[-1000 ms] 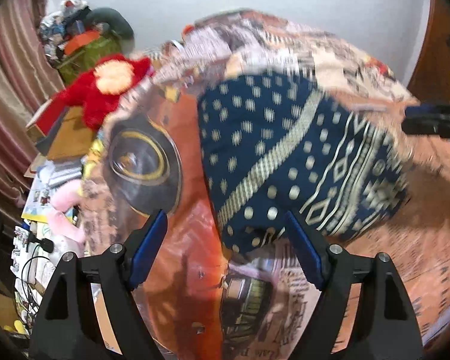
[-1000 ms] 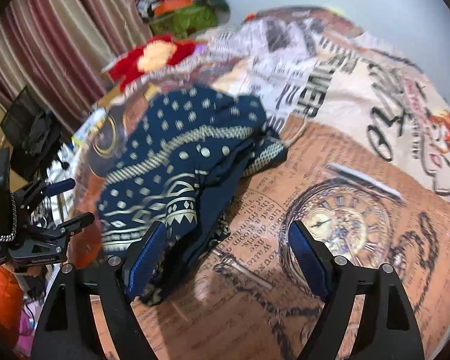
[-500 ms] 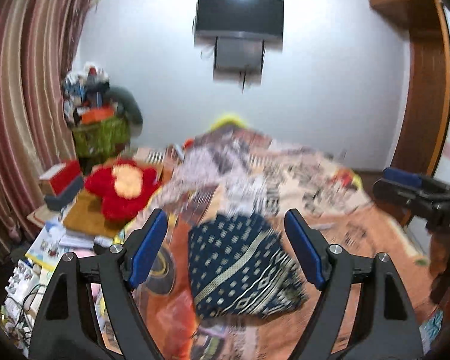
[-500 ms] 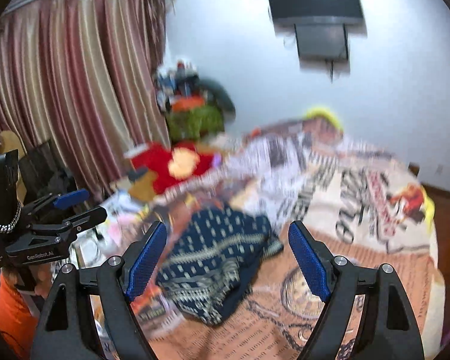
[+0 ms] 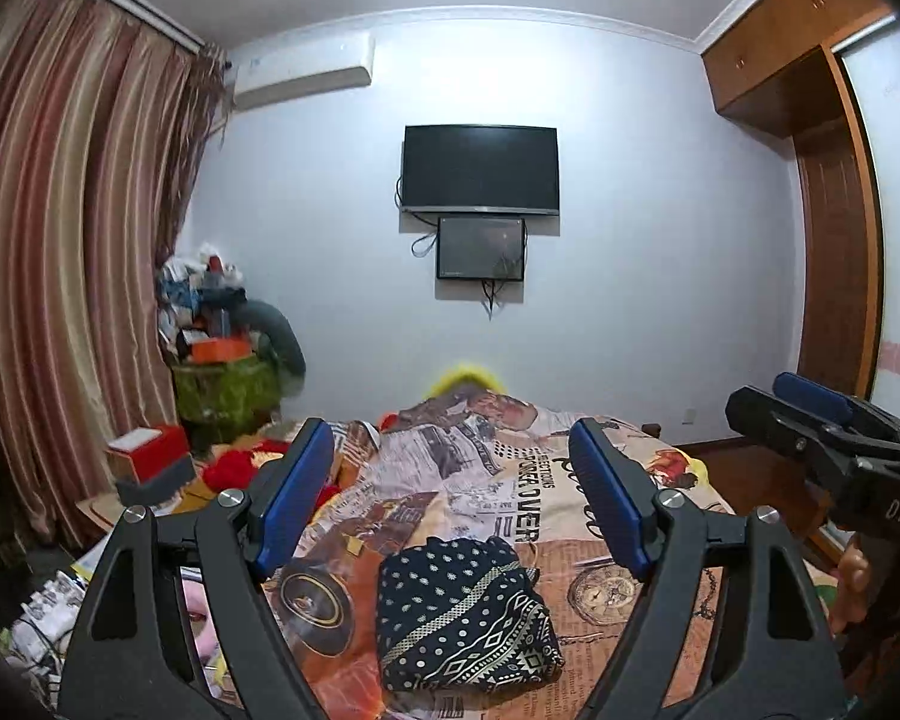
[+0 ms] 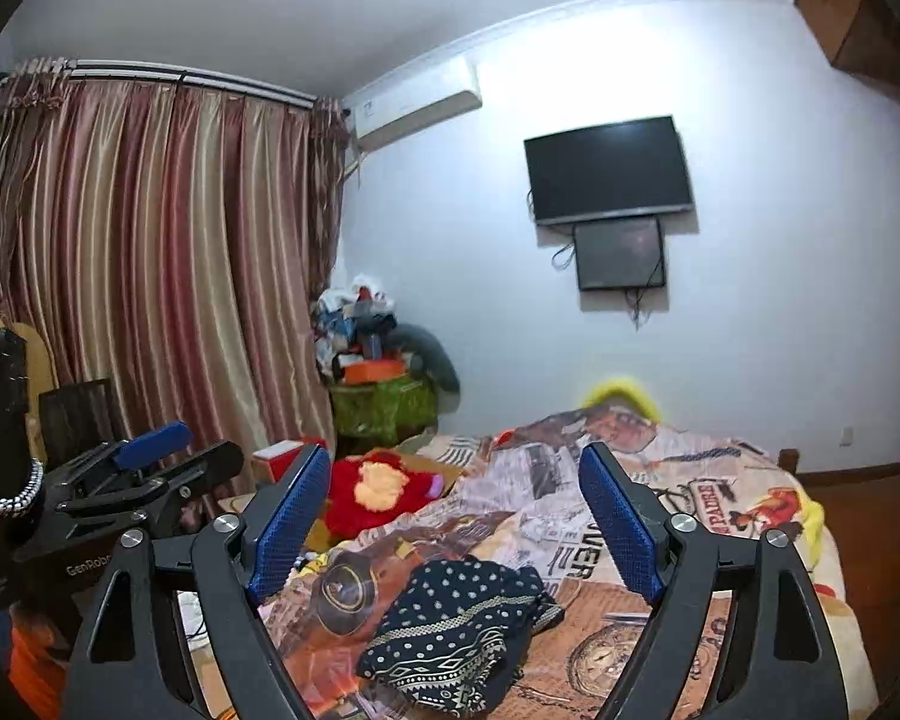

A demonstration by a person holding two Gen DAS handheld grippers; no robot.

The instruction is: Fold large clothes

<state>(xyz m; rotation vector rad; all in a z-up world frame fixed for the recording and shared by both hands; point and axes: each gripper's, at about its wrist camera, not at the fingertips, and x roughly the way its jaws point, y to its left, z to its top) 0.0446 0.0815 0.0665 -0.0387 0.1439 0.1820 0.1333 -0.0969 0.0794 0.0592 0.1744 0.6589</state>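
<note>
A folded navy garment [image 5: 462, 618] with white dots and a patterned border lies on the bed with the newspaper-print cover [image 5: 510, 480]. It also shows in the right wrist view [image 6: 456, 630]. My left gripper [image 5: 456, 498] is open and empty, raised well above and behind the garment. My right gripper [image 6: 459, 522] is open and empty too, raised the same way. The right gripper also shows at the right edge of the left wrist view [image 5: 822, 420], and the left gripper at the left of the right wrist view [image 6: 150, 456].
A red plush toy [image 6: 378, 492] lies at the bed's left side. A green basket piled with clutter [image 5: 222, 384] stands by the striped curtain [image 5: 60, 300]. A TV [image 5: 480, 168] hangs on the far wall. A wooden wardrobe [image 5: 834, 240] stands at the right.
Both grippers have lifted up and back from close over the garment. The views now take in the whole room. The garment stays folded on the bed.
</note>
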